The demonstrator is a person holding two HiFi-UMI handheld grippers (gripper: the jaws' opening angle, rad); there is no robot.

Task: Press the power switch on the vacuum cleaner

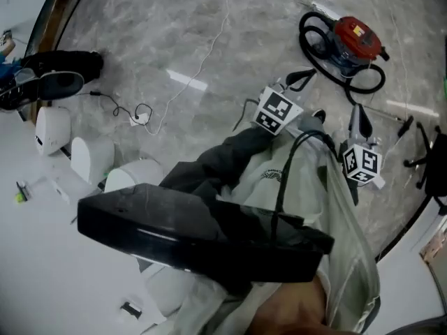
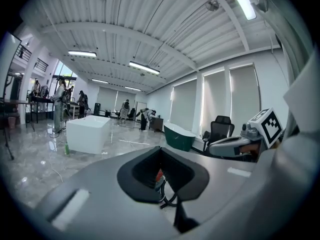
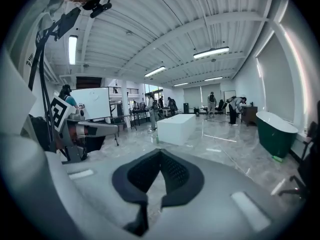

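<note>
Left claw: I am holding my left claw out over the floor, aiming toward the vacuum cleaner. Its jaws are pressing together with nothing between them.
Right claw: I am holding my right claw just beside the left one, on its right. Its jaws are also meeting, and they are gripping nothing.
Vacuum cleaner: the vacuum cleaner is sitting on the floor ahead of me and to the right, showing a red top over a blue-grey body. Neither claw is touching it.
Hose: the black hose is looping round the machine on the side nearer me. In the left gripper view, a bit of red and some black hose are showing through the opening behind the closed jaw tips.
Power switch: I am not managing to pick out the power switch, as it is too small in every view.
Floor: the grey marble floor is shining under the ceiling lights.
Cable: a thin white cable is trailing across the floor to my left.
Tubs: white tubs are standing at my left, and a green tub is showing in the right gripper view.
Chair: an office chair is standing at the far right edge.
People: people are working far off down the hall.
</note>
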